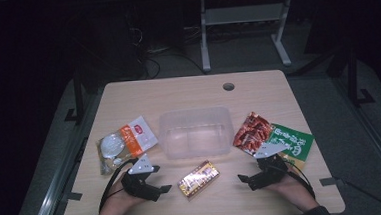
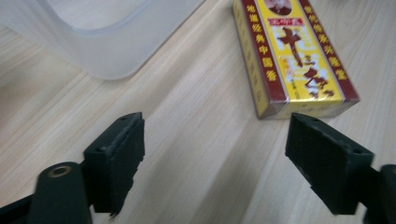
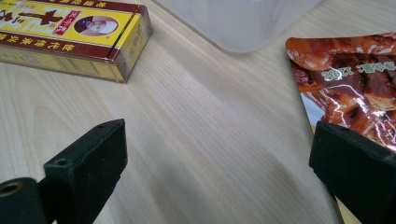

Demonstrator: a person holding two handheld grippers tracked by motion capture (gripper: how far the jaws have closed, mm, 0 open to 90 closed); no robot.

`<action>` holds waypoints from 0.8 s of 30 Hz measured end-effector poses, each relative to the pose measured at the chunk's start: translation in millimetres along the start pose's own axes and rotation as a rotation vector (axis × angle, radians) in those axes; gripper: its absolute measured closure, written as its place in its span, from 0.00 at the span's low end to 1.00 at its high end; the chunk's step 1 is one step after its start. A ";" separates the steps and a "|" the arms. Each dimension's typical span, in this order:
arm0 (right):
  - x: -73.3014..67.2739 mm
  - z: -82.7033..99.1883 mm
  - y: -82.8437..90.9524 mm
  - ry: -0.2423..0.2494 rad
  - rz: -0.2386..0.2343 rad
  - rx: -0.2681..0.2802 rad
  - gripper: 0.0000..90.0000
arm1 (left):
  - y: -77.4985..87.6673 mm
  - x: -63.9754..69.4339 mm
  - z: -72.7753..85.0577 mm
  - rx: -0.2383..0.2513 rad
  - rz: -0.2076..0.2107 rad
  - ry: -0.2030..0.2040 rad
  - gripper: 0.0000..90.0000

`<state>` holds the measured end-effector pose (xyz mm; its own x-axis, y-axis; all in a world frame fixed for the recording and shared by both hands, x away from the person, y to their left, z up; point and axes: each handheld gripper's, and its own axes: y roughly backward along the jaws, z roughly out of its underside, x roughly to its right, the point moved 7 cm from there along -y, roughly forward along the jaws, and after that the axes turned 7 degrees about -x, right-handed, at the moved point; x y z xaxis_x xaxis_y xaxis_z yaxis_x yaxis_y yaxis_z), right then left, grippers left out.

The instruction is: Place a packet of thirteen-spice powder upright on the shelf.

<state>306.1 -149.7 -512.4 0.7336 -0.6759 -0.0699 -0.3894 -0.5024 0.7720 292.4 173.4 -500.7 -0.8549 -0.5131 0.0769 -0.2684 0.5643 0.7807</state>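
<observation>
A yellow and red box [image 1: 198, 178] lies flat near the table's front, between my two grippers. My left gripper [image 1: 160, 179] rests at the front left, pointing right toward the box, open with nothing between its jaws. From the left gripper view the left gripper [image 2: 215, 140] frames bare wood, with the box [image 2: 294, 51] just beyond its right jaw. My right gripper [image 1: 246, 173] sits at the front right, pointing left, also open. Its own view has the right gripper [image 3: 219, 158] over bare wood, the box [image 3: 70, 37] at upper left and a red snack packet [image 3: 345, 79] by the right jaw.
A clear plastic container [image 1: 195, 132] stands mid-table behind the box. A white and orange packet [image 1: 125, 141] lies to its left. The red snack packet [image 1: 251, 132] and a green packet [image 1: 293, 141] lie to its right. A cable hole [image 1: 228, 86] sits near the far edge.
</observation>
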 end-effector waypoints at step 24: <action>-7.5 -2.9 0.2 0.018 0.013 0.010 0.05 | 4.3 36.7 -35.0 0.048 0.147 -0.009 0.99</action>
<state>302.2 -143.2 -509.9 0.7384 -0.6727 -0.0484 -0.4044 -0.4990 0.7665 275.4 134.3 -472.8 -0.8903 -0.4171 0.1826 -0.1607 0.6631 0.7311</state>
